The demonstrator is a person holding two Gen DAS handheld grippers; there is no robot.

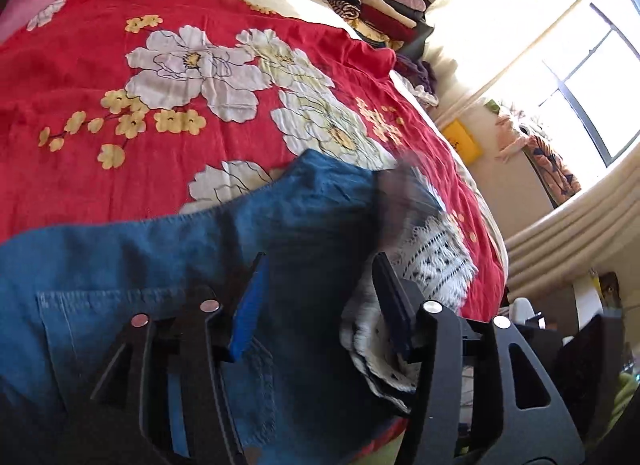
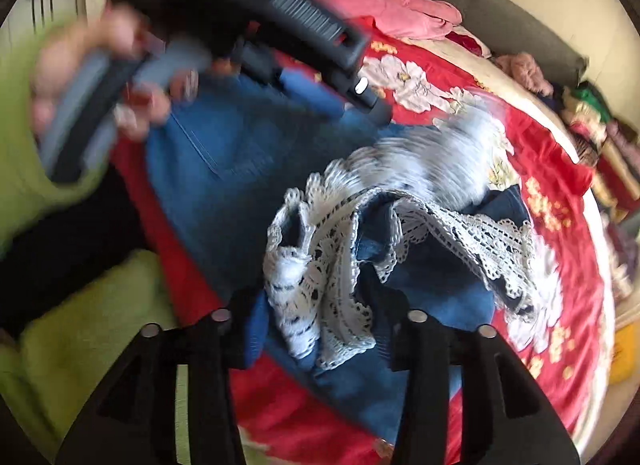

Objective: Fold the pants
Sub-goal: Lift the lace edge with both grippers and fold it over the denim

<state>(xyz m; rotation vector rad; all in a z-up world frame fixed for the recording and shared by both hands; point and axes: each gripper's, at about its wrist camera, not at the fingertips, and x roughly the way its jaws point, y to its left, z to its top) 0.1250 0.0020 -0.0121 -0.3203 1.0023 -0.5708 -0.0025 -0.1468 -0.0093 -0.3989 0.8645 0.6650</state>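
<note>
A red flowered bedspread covers the bed; on it lie the blue denim pants (lace hems bunched up). Left hand-held gripper and right hand-held gripper both stand spread, pinching nothing.

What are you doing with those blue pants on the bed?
A person is folding blue denim pants with white lace trim on a red flowered bedspread. They hold a gripper in each hand. The left gripper and the right gripper both hover over the pants, jaws apart, pressing on nothing. The lace ends lie bunched on the denim. In the right wrist view, the person's hand is blurred.
</note>
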